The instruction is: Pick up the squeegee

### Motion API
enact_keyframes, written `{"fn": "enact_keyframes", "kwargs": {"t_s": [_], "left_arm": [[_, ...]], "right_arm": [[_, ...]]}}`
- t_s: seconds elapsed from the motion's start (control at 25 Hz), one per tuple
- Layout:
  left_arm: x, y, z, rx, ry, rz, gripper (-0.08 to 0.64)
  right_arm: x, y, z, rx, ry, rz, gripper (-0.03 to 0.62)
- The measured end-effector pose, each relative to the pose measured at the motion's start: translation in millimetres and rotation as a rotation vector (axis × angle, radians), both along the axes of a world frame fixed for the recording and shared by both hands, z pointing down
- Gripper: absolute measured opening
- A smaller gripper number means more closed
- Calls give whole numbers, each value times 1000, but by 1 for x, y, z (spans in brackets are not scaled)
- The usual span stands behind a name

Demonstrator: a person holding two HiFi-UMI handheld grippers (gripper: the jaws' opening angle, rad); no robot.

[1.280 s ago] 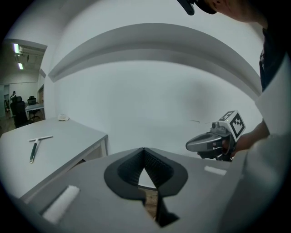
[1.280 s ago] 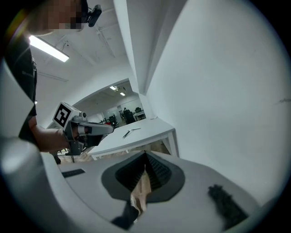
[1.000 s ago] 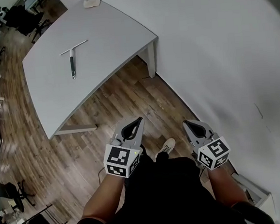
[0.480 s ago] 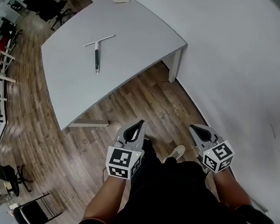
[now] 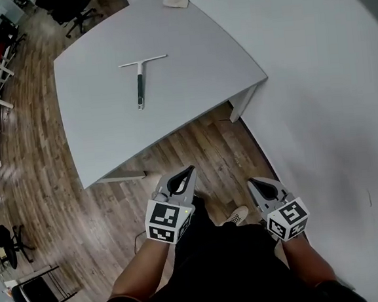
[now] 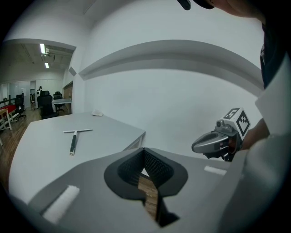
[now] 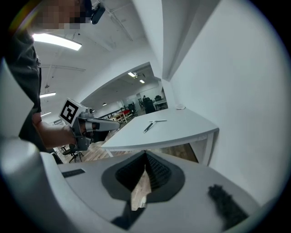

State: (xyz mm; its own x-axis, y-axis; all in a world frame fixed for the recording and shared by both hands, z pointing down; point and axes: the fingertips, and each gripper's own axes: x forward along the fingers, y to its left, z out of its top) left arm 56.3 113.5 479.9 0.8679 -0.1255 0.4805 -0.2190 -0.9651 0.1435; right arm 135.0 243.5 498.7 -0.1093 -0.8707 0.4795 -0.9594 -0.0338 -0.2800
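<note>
Pale grey tabletop [image 5: 194, 54] carries a T-shaped squeegee with dark handle [image 5: 140, 85], lying flat, well ahead of both claws. Left claw [image 5: 189, 171] and right claw [image 5: 252, 183]: clenched, empty, above brown wood floor [image 5: 69, 210].

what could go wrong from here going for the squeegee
1. The left gripper and right gripper are both shut and empty. Reaching in without opening one would probably just shove the squeegee across the table.
2. The squeegee lies flat and its handle is thin, so the jaws might scrape the tabletop or pinch it off-centre, letting the blade end tip down.
</note>
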Motion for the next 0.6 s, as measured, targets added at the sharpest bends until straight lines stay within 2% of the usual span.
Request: {"fn": "enact_keyframes", "kwargs": {"t_s": [0.24,0.6], "left_arm": [[-16,-65,7,-15,11,-78,6],[-64,-142,30,-35,25,-198,6]], "right_arm": [[-13,-63,8,-36,-1,-62,5],[-42,-168,10,-77,43,-214,5]]}}
